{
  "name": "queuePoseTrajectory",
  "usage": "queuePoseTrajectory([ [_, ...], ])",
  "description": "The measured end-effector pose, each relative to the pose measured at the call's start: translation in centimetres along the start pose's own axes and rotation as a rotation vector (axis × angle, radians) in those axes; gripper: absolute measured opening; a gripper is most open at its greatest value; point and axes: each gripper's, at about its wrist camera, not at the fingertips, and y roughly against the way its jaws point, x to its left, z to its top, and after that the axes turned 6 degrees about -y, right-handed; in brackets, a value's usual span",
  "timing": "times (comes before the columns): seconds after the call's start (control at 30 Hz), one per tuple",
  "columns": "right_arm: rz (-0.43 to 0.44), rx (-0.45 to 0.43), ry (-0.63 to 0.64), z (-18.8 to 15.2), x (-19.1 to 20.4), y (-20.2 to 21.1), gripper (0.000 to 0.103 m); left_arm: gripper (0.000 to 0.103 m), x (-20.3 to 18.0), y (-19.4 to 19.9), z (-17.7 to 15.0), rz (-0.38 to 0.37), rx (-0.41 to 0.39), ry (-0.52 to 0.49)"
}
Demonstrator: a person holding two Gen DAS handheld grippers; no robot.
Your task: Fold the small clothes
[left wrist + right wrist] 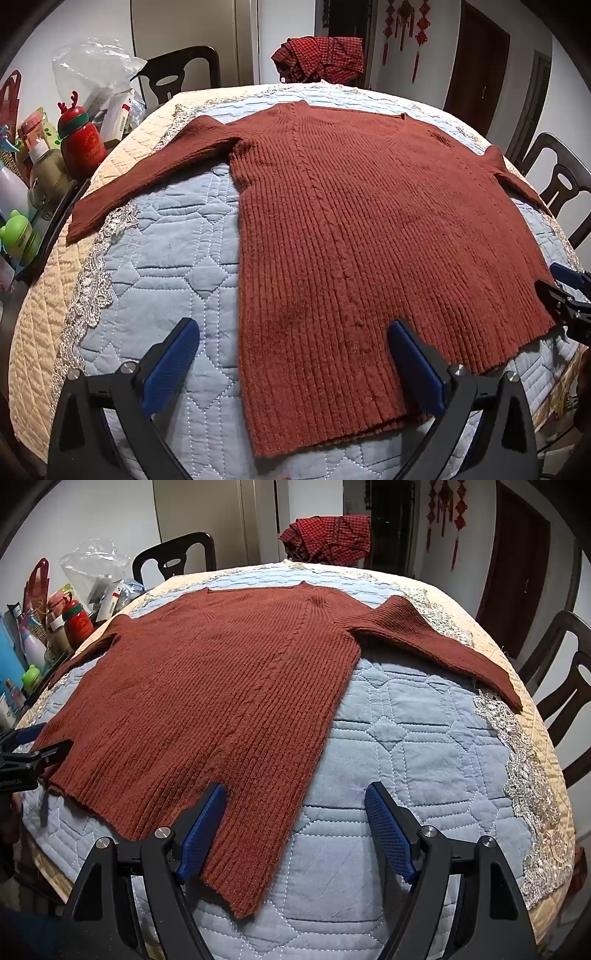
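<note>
Fingers near sweater, bottles aside

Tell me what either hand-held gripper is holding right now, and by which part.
Nothing is held. The left hand-held gripper and right hand-held gripper both stand open above the sweater's near hem corners, pads clear of the knit.

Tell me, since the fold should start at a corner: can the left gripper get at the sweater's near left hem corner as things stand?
Probably yes. The left gripper is open right over the hem corner of the sweater, which lies flat on the quilt with nothing on top or between.
</note>
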Motion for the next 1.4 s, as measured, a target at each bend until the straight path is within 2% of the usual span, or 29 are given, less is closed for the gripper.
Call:
queuePoseTrajectory([
  [1.4,-0.002,0.000,0.002,-0.07,0.01,-0.18,0.078,0.103,0.07,-0.12,-0.34,-0.001,0.003,-0.002],
])
